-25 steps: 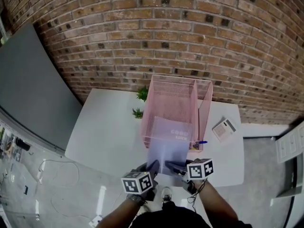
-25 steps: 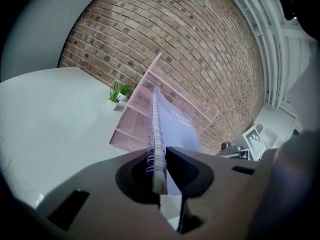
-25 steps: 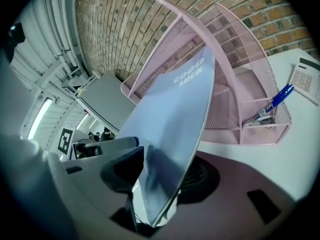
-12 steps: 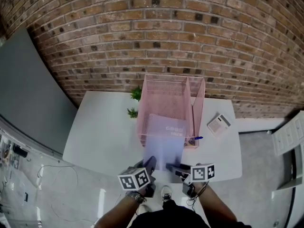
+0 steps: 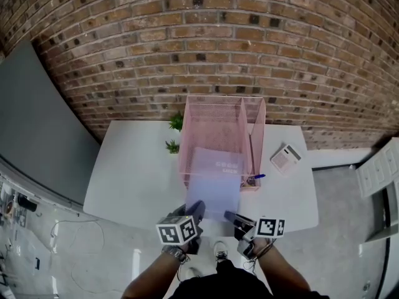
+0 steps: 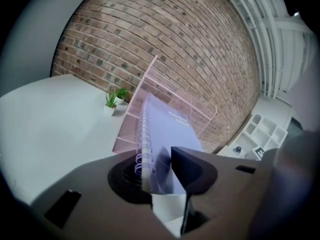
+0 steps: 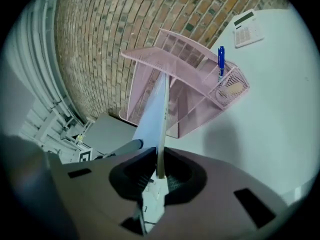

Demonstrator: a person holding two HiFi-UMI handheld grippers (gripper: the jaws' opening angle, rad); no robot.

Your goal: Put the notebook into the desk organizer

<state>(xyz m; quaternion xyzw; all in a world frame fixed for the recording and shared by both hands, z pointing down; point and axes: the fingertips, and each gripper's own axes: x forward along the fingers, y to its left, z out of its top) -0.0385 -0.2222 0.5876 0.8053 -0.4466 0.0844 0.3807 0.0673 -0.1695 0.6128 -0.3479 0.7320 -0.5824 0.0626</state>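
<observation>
You are mid-insertion: the notebook point(image 5: 215, 182) rests with its far end in the wide bay of the desk organizer point(image 5: 215, 114), the right gripper point(image 5: 229, 216) fingers have just closed to pinch its near edge, the left gripper point(image 5: 195, 209) fingers have just eased apart around the spiral point(image 6: 142, 134), so the next move is likely a forward push.

Lavender notebook point(image 5: 215, 185); pink mesh desk organizer point(image 5: 211, 126); white table point(image 5: 137, 167); blue pen point(image 5: 256, 177).

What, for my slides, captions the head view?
Notebook partly in the pink organizer; right gripper has just closed on it, left gripper just opening around it.
</observation>
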